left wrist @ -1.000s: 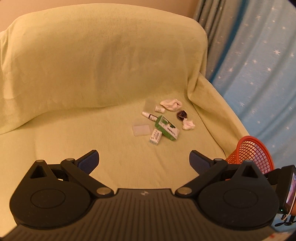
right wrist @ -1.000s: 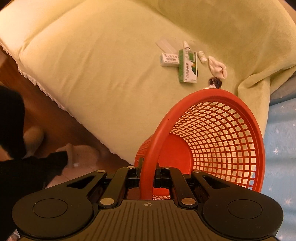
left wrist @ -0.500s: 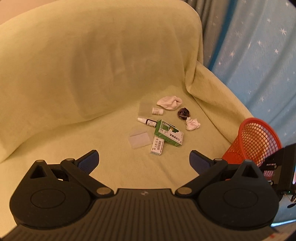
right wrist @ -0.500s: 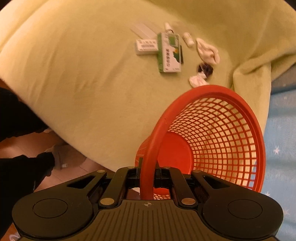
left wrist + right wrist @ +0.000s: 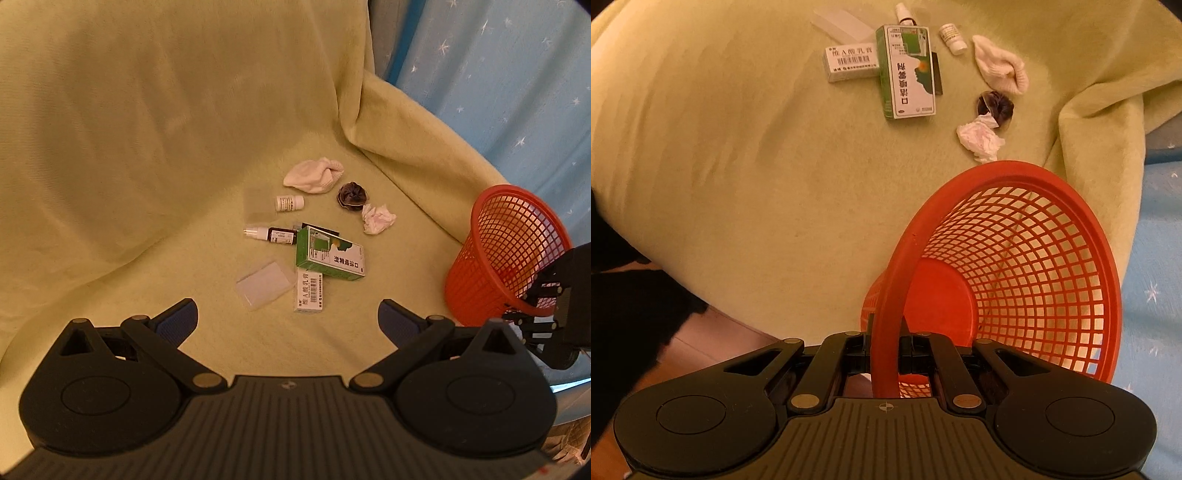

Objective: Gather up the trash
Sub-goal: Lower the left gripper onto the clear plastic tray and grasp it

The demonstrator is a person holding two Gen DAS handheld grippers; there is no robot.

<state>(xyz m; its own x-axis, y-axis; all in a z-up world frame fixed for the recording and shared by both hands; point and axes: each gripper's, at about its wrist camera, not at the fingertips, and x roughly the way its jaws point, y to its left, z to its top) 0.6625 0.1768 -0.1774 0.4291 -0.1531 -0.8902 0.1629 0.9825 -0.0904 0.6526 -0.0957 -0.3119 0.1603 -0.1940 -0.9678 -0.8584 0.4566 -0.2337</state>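
- The left gripper (image 5: 287, 321) has dropped nearer the sofa seat (image 5: 155, 280) over the last second; the litter now looks bigger in its view. Its jaws stand wide apart with nothing between them.
- Left to right ahead of it: a clear plastic case (image 5: 263, 285), a small white carton (image 5: 309, 295), a spray bottle (image 5: 269, 233), a green medicine box (image 5: 328, 259) lying partly over the carton, a little white bottle (image 5: 289, 202), a rolled white sock (image 5: 314, 176), a dark scrunchie-like wad (image 5: 352, 195) and a crumpled tissue (image 5: 377, 219).
- The right gripper (image 5: 886, 356) is clamped tight on the rim of the red mesh basket (image 5: 1015, 266), which has come closer to the pile and is empty.
- So collecting has not yet begun; the bin is merely in place, and the white carton is probably the nearest first pick.
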